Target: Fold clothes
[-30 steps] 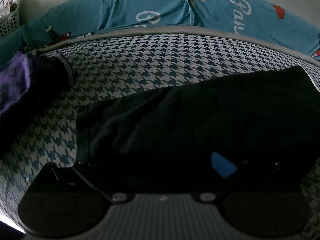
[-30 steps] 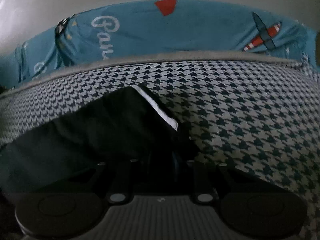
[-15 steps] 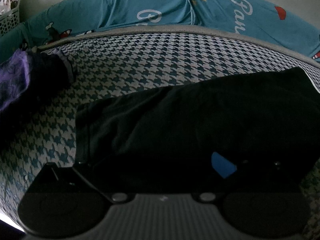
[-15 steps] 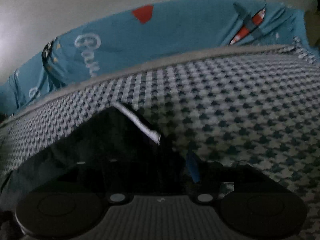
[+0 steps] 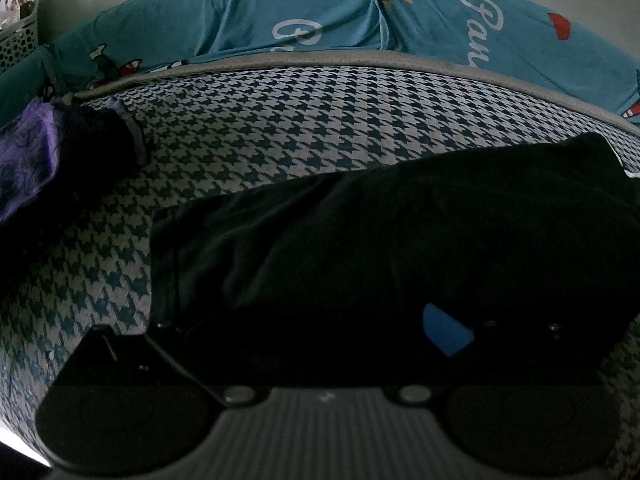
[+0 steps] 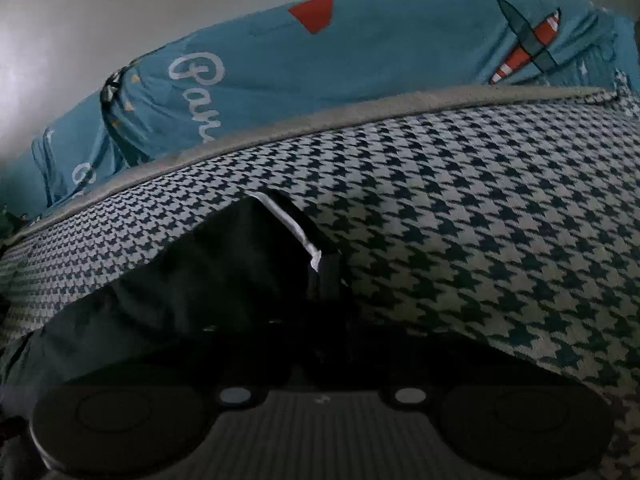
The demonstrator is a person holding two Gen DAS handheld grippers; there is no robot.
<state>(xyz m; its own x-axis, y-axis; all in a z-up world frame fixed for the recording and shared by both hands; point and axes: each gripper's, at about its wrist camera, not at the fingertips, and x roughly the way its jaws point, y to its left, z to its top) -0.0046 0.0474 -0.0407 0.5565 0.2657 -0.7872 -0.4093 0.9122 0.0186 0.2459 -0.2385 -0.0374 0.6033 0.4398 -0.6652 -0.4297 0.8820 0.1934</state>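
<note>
The garment (image 5: 400, 232) is black and lies flat on the houndstooth cover (image 5: 280, 120), spread from left to right across the middle of the left wrist view. Its left end is a straight edge with a stitched hem, and soft wrinkles run along the cloth near that end. The surface is very dark, so small details of the fabric are hard to read.

In the right wrist view the garment (image 6: 200, 280) shows its other end, with a thin white strip (image 6: 292, 232) along one edge. This edge is lifted a little from the cover (image 6: 480, 220) and makes a small peak.

The left gripper (image 5: 320, 320) is low over the near edge of the garment. A blue pad (image 5: 444, 330) shows on its right finger, and the two fingers stand wide apart with black cloth between them. I cannot tell if they press on the cloth.

The right gripper (image 6: 324, 292) is at the end with the white strip. Its fingers are close together in the dark area under the strip, and the cloth seems pinched there, but the shadow is too deep to be sure.

Behind the cover lies a teal sheet (image 5: 320, 20) with white letters and red shapes. At the left there is a purple cloth (image 5: 24, 160) beside a dark bundle (image 5: 96, 140), well apart from the garment. A white basket (image 5: 16, 36) stands in the far left corner.
</note>
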